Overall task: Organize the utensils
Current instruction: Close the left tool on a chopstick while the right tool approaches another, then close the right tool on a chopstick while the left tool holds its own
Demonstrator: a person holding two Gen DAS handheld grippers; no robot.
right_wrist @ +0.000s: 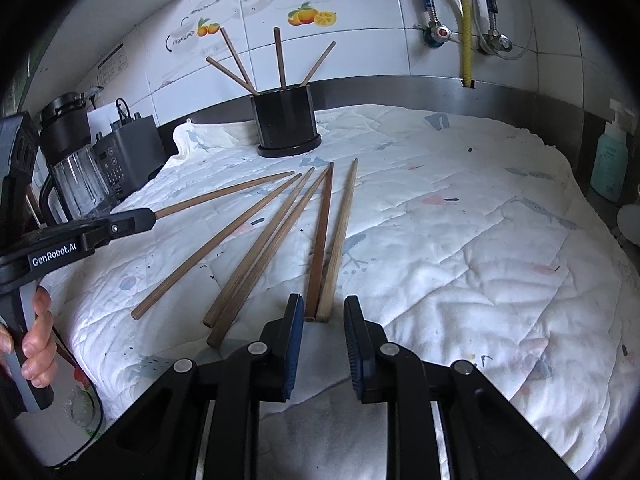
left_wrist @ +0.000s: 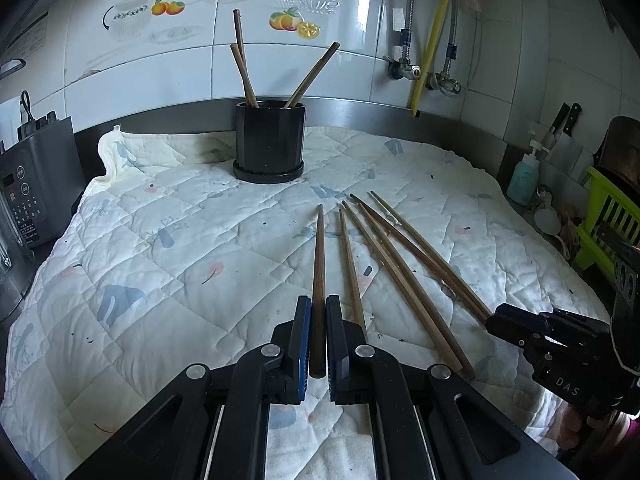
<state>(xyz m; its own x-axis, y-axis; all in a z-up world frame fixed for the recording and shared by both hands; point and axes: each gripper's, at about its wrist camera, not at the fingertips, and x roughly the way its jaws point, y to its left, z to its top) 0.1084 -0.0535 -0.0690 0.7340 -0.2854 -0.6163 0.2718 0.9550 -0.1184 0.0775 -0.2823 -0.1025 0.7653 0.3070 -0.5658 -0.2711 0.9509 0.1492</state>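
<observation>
Several brown wooden chopsticks [left_wrist: 384, 264] lie fanned on a white quilted cloth [left_wrist: 180, 240]. A black round holder [left_wrist: 269, 142] at the back has several chopsticks standing in it; it also shows in the right wrist view [right_wrist: 286, 122]. My left gripper [left_wrist: 318, 308] is shut on the thick end of the leftmost chopstick [left_wrist: 319, 264], seen from the side in the right wrist view [right_wrist: 224, 194]. My right gripper [right_wrist: 322, 312] is open, its jaws just short of the ends of two chopsticks [right_wrist: 328, 248] that lie side by side.
A blender [right_wrist: 76, 160] and a dark appliance [left_wrist: 24, 192] stand at the left. A teal soap bottle [left_wrist: 524, 176], a green rack [left_wrist: 608, 220] and knives [left_wrist: 564, 120] are at the right. Pipes and a yellow hose [left_wrist: 436, 28] run down the tiled wall.
</observation>
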